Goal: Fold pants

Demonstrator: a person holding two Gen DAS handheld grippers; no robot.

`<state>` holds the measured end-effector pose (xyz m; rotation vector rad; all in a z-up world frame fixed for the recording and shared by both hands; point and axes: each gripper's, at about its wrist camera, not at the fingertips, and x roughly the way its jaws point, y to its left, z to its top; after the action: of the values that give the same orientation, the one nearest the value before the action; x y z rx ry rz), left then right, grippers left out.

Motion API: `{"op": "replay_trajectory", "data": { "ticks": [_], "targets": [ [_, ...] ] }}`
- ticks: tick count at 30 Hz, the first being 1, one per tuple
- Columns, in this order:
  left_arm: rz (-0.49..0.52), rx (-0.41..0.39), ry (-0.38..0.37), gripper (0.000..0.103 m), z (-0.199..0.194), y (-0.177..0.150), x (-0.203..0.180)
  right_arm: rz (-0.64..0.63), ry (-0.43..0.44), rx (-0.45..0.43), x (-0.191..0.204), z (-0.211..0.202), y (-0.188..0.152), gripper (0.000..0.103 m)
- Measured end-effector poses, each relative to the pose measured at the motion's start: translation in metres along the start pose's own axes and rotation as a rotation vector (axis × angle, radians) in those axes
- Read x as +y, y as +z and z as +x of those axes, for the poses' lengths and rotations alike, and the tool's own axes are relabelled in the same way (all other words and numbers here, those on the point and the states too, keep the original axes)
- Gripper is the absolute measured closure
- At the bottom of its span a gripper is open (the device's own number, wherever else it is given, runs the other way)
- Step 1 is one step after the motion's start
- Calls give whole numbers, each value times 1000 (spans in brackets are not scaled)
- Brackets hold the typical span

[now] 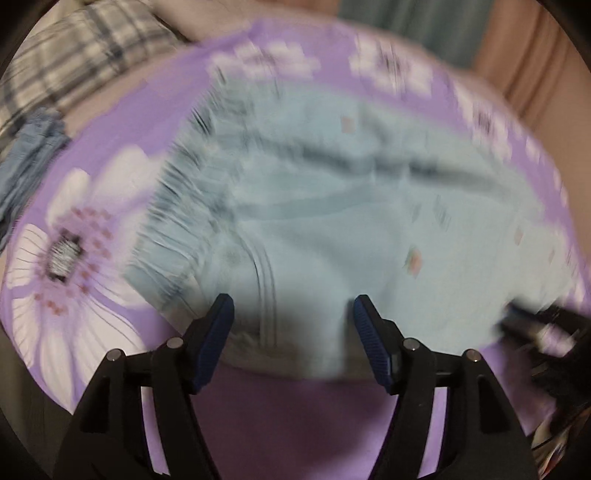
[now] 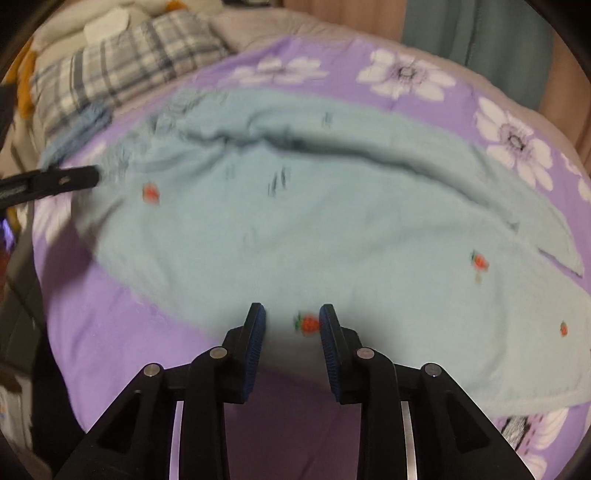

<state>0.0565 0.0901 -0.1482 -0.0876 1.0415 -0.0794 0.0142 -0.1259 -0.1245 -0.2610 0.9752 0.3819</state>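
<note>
Light blue pants point(image 1: 332, 221) with small strawberry prints lie spread on a purple flowered bedspread point(image 1: 110, 155), one leg folded over the other. The gathered elastic waistband point(image 1: 173, 206) is at the left in the left wrist view. My left gripper point(image 1: 292, 308) hovers open over the near edge of the pants beside the waistband, nothing pinched between its pads. In the right wrist view the pants point(image 2: 295, 221) fill the middle. My right gripper point(image 2: 291, 314) stands open over their near edge, a strawberry print showing in the gap. The left gripper's finger point(image 2: 55, 181) reaches in at the left.
A plaid blanket point(image 2: 122, 70) and a blue denim garment point(image 2: 81, 129) lie at the bed's far left. Plush toys point(image 2: 110, 18) sit behind them. A teal curtain point(image 2: 472, 37) hangs at the back right. The bedspread's front edge point(image 2: 295, 424) is just under the grippers.
</note>
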Motion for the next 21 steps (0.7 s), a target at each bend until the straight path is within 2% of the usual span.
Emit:
{"op": "replay_trajectory", "data": {
  "ticks": [1,3,5,7,10,12,13,14,15,19,21],
  "targets": [
    [50,-23,12,36,-1,-3,-3,-18,17,6,-1,-5,-3,74],
    [85,-21,-5,36,-6,-1,-1,-7,68,25,-10,-14,-3,74],
    [22,-32,-90,36,-11,11,14,8,86,16,-23,-22,3,73],
    [-48,-81,-125,35,-17,34,31,8,81,-24,-34,-28,19,70],
    [-105,-151,-92,34,-18,72,47,23,66,-91,-54,-25,57,61],
    [-125,-189,-71,33,-14,96,57,11,66,-155,-67,-20,94,60],
    [-137,-195,-57,33,-7,112,63,8,79,-165,-72,-15,108,53],
    [-151,-191,-57,33,1,125,71,6,91,-166,-78,-9,119,43],
    [-166,-184,-65,33,6,133,80,3,91,-168,-83,0,135,40],
    [-241,-146,-130,33,32,164,108,-100,84,-98,-96,50,193,39],
    [-264,-140,-172,33,42,173,116,-182,62,-52,-91,71,206,39]
  ]
}}
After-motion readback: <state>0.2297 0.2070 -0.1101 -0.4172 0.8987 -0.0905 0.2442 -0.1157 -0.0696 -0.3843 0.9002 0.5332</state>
